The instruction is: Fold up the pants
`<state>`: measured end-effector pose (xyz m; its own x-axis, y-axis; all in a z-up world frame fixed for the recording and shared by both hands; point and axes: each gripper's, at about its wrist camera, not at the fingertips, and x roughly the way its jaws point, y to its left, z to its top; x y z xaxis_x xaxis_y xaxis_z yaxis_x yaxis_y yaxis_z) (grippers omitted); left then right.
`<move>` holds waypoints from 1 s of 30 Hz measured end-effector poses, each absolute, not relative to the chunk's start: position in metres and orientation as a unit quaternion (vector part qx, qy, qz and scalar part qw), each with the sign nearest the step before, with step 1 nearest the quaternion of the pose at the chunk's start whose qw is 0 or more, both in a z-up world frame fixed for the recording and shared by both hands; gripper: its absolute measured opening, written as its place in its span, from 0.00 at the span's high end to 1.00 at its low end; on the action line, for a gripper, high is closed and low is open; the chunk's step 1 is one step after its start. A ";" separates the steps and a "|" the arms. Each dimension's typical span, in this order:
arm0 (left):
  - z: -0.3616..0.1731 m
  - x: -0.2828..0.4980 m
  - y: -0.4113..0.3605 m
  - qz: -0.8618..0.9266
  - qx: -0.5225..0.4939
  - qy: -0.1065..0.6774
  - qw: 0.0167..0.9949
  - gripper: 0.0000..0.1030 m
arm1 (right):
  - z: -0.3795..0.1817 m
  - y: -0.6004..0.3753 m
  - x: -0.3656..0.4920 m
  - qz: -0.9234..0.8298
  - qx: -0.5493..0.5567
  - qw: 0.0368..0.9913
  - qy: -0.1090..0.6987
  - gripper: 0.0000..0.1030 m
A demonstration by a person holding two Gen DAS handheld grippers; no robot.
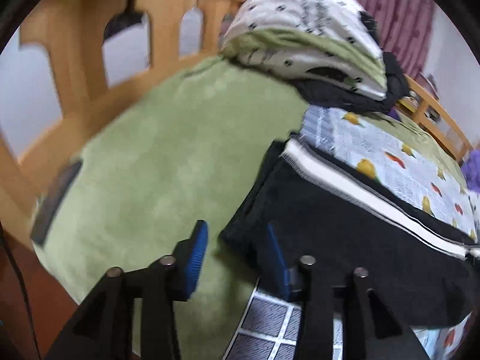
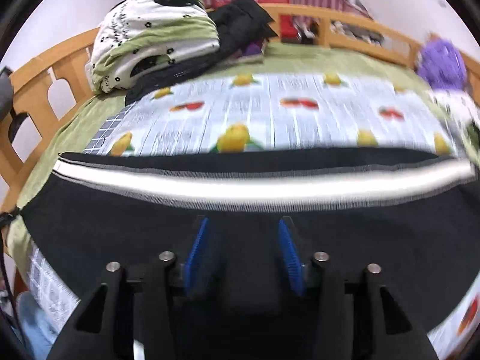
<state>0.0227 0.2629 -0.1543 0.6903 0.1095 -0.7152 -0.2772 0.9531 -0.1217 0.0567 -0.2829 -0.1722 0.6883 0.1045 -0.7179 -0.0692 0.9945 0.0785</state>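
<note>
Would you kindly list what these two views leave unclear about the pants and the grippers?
- Right wrist view: the pants run under the right gripper and off the bottom edge, so their near end is hidden.
- Left wrist view: motion blur; whether the left gripper touches the pants' corner is unclear.

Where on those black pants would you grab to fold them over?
Probably at the corners of the black pants, near the end of the white stripe. Come from the near edge, one gripper per corner: the cloth lies flat and wide, and its end edge looks easiest to pinch.
</note>
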 end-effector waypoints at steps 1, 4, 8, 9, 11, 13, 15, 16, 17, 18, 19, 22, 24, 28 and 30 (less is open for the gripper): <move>-0.147 0.026 0.259 0.101 -0.104 0.370 0.918 0.54 | -0.170 -0.284 0.066 0.049 0.016 0.920 0.388 0.50; -0.133 0.043 0.249 0.092 -0.096 0.354 0.926 0.44 | -0.168 -0.296 0.103 0.064 -0.005 0.921 0.384 0.50; -0.128 0.080 0.231 0.082 -0.078 0.356 0.928 0.44 | -0.177 -0.309 0.143 0.078 -0.031 0.916 0.391 0.50; -0.128 0.087 0.227 0.080 -0.077 0.357 0.928 0.44 | -0.181 -0.312 0.151 0.084 -0.037 0.914 0.396 0.50; -0.129 0.103 0.220 0.073 -0.077 0.359 0.927 0.44 | -0.191 -0.319 0.167 0.102 -0.044 0.906 0.408 0.50; -0.133 0.119 0.214 0.067 -0.083 0.364 0.925 0.44 | -0.202 -0.324 0.184 0.122 -0.052 0.895 0.425 0.50; -0.137 0.133 0.212 0.065 -0.086 0.370 0.923 0.44 | -0.212 -0.323 0.197 0.135 -0.068 0.884 0.442 0.50; -0.139 0.139 0.211 0.067 -0.085 0.371 0.922 0.44 | -0.219 -0.322 0.203 0.145 -0.075 0.875 0.456 0.50; -0.141 0.145 0.211 0.070 -0.080 0.373 0.922 0.44 | -0.225 -0.320 0.205 0.155 -0.080 0.866 0.469 0.50; -0.144 0.151 0.211 0.076 -0.074 0.375 0.921 0.44 | -0.231 -0.320 0.207 0.165 -0.088 0.857 0.481 0.50; -0.148 0.158 0.213 0.081 -0.071 0.378 0.919 0.44 | -0.235 -0.320 0.208 0.175 -0.094 0.851 0.486 0.50; -0.162 0.175 0.219 0.083 -0.077 0.394 0.912 0.44 | -0.237 -0.323 0.206 0.195 -0.104 0.848 0.481 0.53; -0.174 0.189 0.223 0.091 -0.081 0.408 0.905 0.44 | -0.238 -0.324 0.205 0.205 -0.098 0.848 0.478 0.76; -0.194 0.208 0.230 0.092 -0.096 0.431 0.893 0.57 | -0.235 -0.310 0.194 0.207 -0.139 0.855 0.455 0.94; -0.201 0.213 0.229 0.071 -0.105 0.438 0.890 0.79 | -0.233 -0.308 0.190 0.199 -0.139 0.863 0.444 0.96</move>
<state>0.2130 0.2294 -0.2008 0.6056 0.0339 -0.7951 -0.2182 0.9679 -0.1249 0.1903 -0.3080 -0.2328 0.5270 0.2194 -0.8210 -0.4658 0.8826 -0.0631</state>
